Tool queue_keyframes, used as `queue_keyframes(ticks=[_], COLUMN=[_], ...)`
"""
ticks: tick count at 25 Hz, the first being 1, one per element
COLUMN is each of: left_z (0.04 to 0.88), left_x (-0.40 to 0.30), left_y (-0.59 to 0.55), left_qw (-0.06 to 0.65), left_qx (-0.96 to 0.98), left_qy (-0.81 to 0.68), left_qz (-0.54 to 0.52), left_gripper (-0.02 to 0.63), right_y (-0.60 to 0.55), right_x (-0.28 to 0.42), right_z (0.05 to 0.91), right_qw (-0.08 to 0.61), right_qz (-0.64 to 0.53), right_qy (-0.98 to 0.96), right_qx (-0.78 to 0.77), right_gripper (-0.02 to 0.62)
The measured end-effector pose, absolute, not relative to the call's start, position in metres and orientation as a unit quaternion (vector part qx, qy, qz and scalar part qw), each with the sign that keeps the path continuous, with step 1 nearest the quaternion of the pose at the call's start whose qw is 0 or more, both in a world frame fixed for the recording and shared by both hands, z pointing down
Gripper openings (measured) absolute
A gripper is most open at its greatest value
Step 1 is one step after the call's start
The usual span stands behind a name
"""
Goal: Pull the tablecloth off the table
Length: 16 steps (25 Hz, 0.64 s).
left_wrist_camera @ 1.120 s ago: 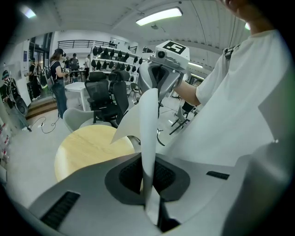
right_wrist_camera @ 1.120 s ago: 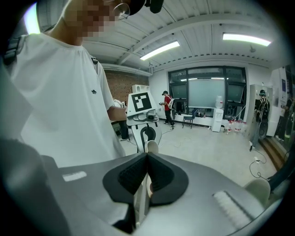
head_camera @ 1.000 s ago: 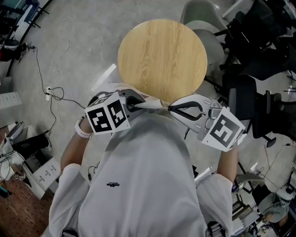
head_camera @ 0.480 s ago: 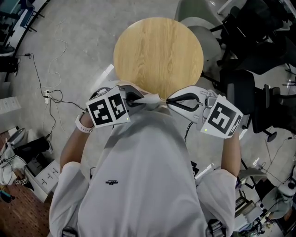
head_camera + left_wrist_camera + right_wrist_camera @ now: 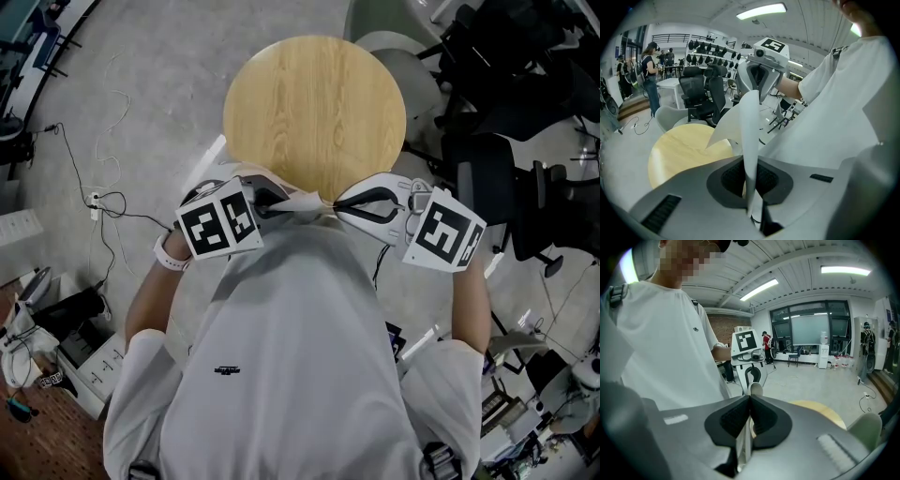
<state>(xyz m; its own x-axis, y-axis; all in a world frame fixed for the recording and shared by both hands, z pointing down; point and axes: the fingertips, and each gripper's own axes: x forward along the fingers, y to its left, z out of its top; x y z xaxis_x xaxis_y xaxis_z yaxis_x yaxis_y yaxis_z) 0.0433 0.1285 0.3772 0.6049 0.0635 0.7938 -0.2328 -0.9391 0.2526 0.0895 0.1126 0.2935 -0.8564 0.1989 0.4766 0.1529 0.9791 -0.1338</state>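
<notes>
The round wooden table (image 5: 314, 112) stands bare in front of me. A white tablecloth (image 5: 307, 204) hangs bunched at the table's near edge, stretched between both grippers. My left gripper (image 5: 272, 202) is shut on one end of it and my right gripper (image 5: 347, 204) on the other, tips facing each other. In the left gripper view the cloth (image 5: 750, 136) rises as a strip from the closed jaws toward the right gripper (image 5: 759, 79), with the table (image 5: 679, 150) behind. In the right gripper view the cloth (image 5: 745, 439) is pinched between the pads, and the left gripper (image 5: 751, 373) stands opposite.
Black office chairs (image 5: 506, 159) and a pale chair (image 5: 412, 66) crowd the table's right side. Cables (image 5: 103, 197) lie on the floor at the left, and boxes (image 5: 89, 356) at the lower left. People (image 5: 649, 70) stand far off.
Both grippers keep their hold on the cloth and stay where they were. The picture has only drifted a little, so the table sits slightly further left.
</notes>
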Motion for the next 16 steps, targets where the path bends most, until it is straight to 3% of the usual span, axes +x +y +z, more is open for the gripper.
queue_keyframes(ticks=[16], left_z=[0.3753], left_x=[0.0435], left_y=[0.1321], left_qw=[0.163], left_qx=[0.879], left_qy=[-0.048], left_qz=[0.445], left_gripper=[0.011], right_y=[0.1223], right_x=[0.0900], right_z=[0.2888], right_qw=[0.242], right_qz=[0.049], right_qy=[-0.964], right_qx=[-0.100], right_gripper=[0.013])
